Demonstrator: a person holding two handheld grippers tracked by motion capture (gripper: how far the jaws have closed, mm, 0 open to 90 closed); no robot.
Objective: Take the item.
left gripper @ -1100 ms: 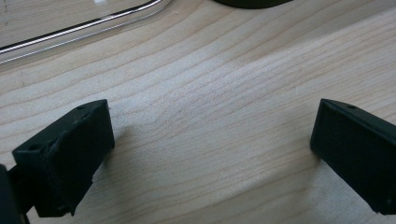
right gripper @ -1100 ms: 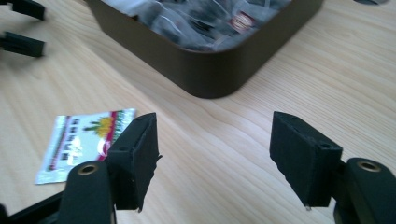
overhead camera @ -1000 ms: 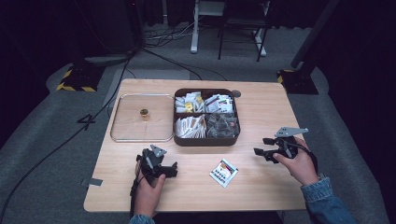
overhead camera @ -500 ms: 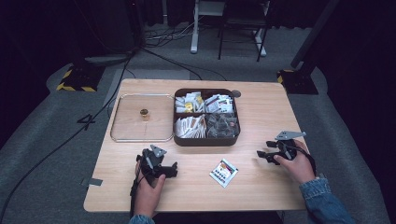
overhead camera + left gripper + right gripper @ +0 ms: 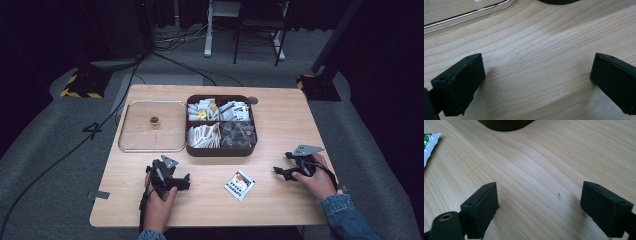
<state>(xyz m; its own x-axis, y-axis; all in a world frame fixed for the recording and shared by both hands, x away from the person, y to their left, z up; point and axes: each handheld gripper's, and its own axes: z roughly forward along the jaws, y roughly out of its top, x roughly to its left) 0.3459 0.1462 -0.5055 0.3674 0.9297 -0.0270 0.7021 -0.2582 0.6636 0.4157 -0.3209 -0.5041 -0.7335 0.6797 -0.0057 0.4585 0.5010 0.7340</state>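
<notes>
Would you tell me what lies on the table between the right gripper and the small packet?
Nothing: in the high view only bare wooden table separates the right gripper from the packet.

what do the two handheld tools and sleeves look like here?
Both tools are black. The right tool carries a grey three-cornered plate on top; the left tool has a smaller grey plate and a black cable trailing back. Jaw pads are blocky and matte black. The right sleeve is blue denim.

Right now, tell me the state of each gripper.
Left gripper: open, jaws wide apart over bare table, holding nothing.
Right gripper: open, holding nothing.
</notes>
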